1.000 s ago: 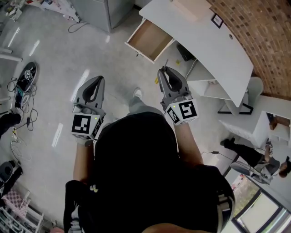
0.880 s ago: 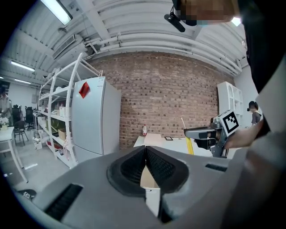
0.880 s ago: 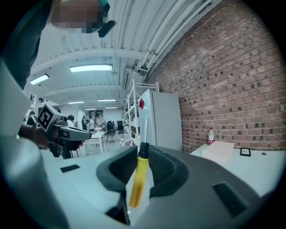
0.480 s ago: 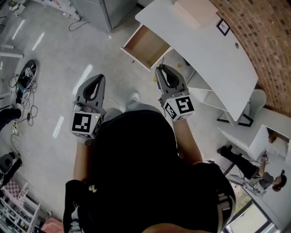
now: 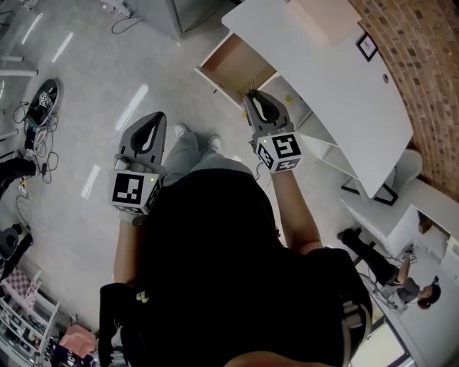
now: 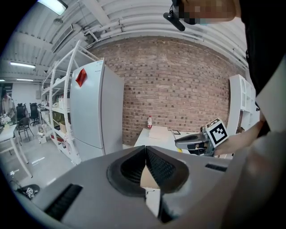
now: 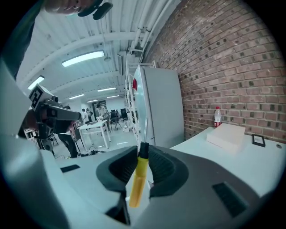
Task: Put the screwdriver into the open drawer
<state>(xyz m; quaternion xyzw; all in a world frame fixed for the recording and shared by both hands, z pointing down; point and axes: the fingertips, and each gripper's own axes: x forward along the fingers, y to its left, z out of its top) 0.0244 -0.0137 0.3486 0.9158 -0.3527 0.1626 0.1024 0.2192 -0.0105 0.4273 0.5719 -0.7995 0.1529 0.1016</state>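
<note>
My right gripper (image 5: 252,94) is shut on a screwdriver (image 7: 137,181) with a yellow handle, a black collar and a thin metal shaft pointing up past the jaw tips. In the head view this gripper hangs just at the near right corner of the open wooden drawer (image 5: 235,66), which is pulled out from the white desk (image 5: 337,86). The drawer looks empty. My left gripper (image 5: 158,116) is shut with nothing in it, held over the floor to the left, well apart from the drawer. In the left gripper view, the right gripper (image 6: 196,141) shows beside the desk.
A flat box (image 5: 319,18) and a small picture frame (image 5: 367,46) lie on the desk. White shelves (image 5: 323,147) stand under it. A grey cabinet (image 5: 176,11) is at the top, cables (image 5: 32,140) on the floor at left, a person (image 5: 391,276) at lower right.
The person has stepped toward the desk. The right gripper with the screwdriver has moved up to the drawer's near corner. The left gripper has kept its place beside the body.
</note>
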